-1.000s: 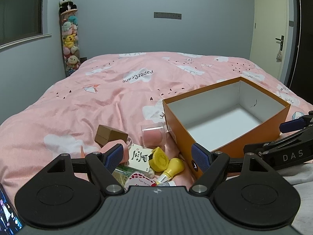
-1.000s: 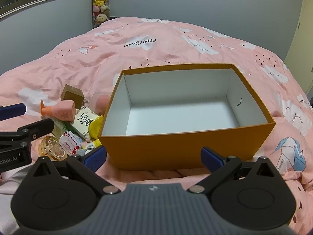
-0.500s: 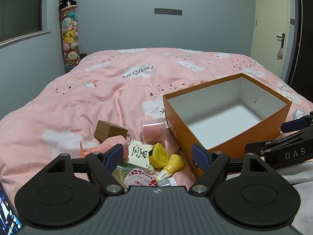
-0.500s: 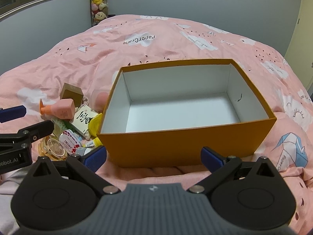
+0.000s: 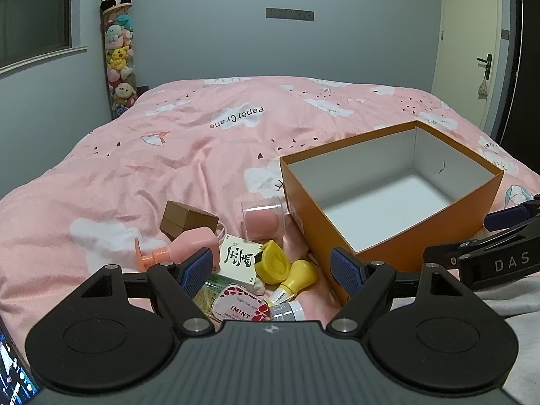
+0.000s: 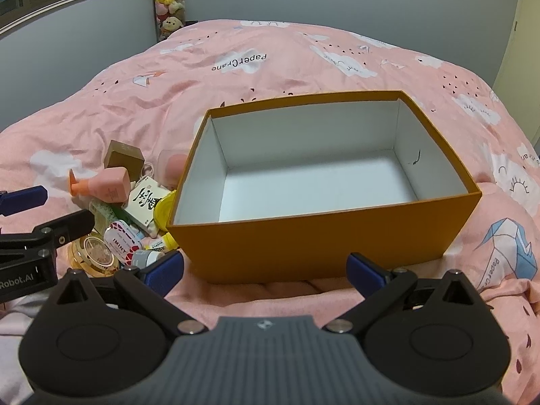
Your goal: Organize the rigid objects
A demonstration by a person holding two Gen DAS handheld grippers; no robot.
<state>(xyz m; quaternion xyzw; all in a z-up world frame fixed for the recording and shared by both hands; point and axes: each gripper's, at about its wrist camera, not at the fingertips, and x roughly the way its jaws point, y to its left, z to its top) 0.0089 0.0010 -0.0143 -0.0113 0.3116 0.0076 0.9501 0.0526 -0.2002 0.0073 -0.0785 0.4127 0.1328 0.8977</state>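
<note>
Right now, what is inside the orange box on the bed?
Nothing: the orange box shows only its bare white floor and walls. Its near wall covers a strip of the floor along the front edge.

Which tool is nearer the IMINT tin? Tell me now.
Left. The left tool hangs right above the IMINT tin, while the right tool faces the orange box, the tin off to its left.

"PaperCrane" is printed upside down on the pink duvet point(image 5: 236, 118). The mint tin point(image 5: 241, 307) reads "IMINT". The right gripper point(image 5: 506, 256) shows "DAS"; the left gripper point(image 6: 20, 280) shows "Robot.AI". The white card box point(image 5: 238, 258) bears calligraphy.
</note>
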